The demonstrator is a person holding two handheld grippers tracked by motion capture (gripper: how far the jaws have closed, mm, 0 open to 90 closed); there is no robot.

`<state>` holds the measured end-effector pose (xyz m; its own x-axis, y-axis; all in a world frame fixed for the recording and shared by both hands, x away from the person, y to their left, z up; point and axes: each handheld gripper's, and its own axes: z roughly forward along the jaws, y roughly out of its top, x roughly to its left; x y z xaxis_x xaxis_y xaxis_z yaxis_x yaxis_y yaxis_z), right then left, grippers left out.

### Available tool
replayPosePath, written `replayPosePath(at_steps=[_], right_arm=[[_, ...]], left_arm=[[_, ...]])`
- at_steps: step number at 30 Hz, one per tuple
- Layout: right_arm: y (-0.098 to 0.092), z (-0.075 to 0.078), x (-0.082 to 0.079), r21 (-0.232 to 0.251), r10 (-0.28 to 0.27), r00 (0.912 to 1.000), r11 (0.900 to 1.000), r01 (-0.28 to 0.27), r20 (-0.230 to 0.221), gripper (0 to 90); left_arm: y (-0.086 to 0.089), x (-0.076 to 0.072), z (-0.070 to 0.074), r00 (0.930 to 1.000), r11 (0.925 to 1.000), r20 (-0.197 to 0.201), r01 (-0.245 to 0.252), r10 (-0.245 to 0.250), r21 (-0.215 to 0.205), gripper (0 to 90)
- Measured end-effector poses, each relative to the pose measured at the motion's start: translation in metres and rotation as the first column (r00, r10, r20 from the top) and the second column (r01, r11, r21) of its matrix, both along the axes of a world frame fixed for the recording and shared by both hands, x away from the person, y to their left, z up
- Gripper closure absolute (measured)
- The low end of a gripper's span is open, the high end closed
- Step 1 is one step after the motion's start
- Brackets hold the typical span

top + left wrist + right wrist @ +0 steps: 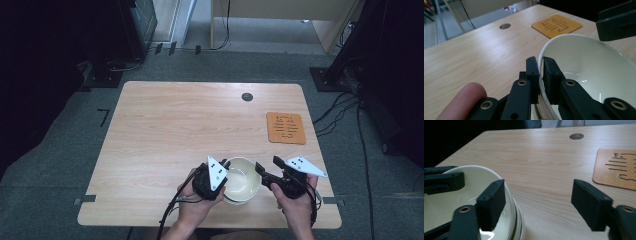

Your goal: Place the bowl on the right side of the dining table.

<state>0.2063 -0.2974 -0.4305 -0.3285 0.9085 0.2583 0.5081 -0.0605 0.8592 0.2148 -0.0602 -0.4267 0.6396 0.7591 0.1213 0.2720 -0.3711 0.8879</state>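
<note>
Glazed ceramic, cream-white: the bowl (241,180) sits at the table's (165,130) six o'clock edge and looks to be the top of a nested stack, so it should be stiff, fairly heavy, slick and chip-prone. The left gripper (539,65) is clamped on its rim at nine o'clock, one jaw inside, one outside. The right gripper (537,202) stands apart at three o'clock, one jaw over the rim, not yet pinching. The thin rim is the only hold; a two-sided grip seems safest.

In the left gripper view the bowl (586,67) runs off the right and bottom edges; its rim section beside the left tongs (540,72) is hidden.
</note>
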Motion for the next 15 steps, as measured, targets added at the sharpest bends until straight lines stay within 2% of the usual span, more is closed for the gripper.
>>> replayPosePath(at_steps=[1,2,3,6,7,8,9,10,11,15], right_arm=[[0.0,0.0,0.0,0.0,0.0,1.0,1.0,0.0,0.0,32.0],[0.0,0.002,0.0,0.033,0.031,0.9995,0.999,-0.031,-0.003,35.3],[0.0,0.002,0.0,0.038,0.041,0.9991,0.998,-0.041,-0.005,36.2],[0.004,0.003,-0.001,0.053,0.076,0.9971,0.996,-0.075,-0.009,37.9],[0.004,0.003,-0.001,0.053,0.076,0.9971,0.996,-0.075,-0.009,37.9],[0.007,0.003,-0.001,0.049,0.082,0.9965,0.995,-0.081,-0.013,42.4],[0.007,0.003,-0.001,0.049,0.082,0.9965,0.995,-0.081,-0.013,42.4],[0.011,0.001,0.0,0.031,0.084,0.9962,0.996,-0.083,-0.024,47.0],[0.011,0.001,0.0,0.031,0.084,0.9962,0.996,-0.083,-0.024,47.0],[0.023,-0.005,0.003,0.01,0.089,0.9925,0.996,-0.089,-0.083,52.0]], left_arm=[[0.0,-0.001,0.0,0.9999,1.0,0.011,0.0,0.001,-0.006,84.0],[0.0,-0.002,0.002,0.9993,0.9999,0.036,-0.007,0.008,-0.015,84.0],[0.0,-0.003,0.004,0.9987,0.9998,0.049,-0.009,0.01,-0.019,84.0],[0.0,-0.004,0.007,0.9974,0.9994,0.07,-0.013,0.016,-0.033,84.0],[0.0,-0.004,0.007,0.9974,0.9994,0.07,-0.013,0.016,-0.033,84.0],[0.0,-0.004,0.008,0.9966,0.9993,0.08,-0.014,0.017,-0.035,84.0],[0.0,-0.004,0.008,0.9966,0.9993,0.08,-0.014,0.017,-0.035,84.0],[0.001,-0.004,0.009,0.9958,0.9991,0.089,-0.014,0.018,-0.041,84.0],[0.001,-0.004,0.009,0.9958,0.9991,0.089,-0.014,0.018,-0.041,84.0],[0.001,-0.007,0.012,0.9934,0.9984,0.113,-0.013,0.02,-0.055,84.0]])
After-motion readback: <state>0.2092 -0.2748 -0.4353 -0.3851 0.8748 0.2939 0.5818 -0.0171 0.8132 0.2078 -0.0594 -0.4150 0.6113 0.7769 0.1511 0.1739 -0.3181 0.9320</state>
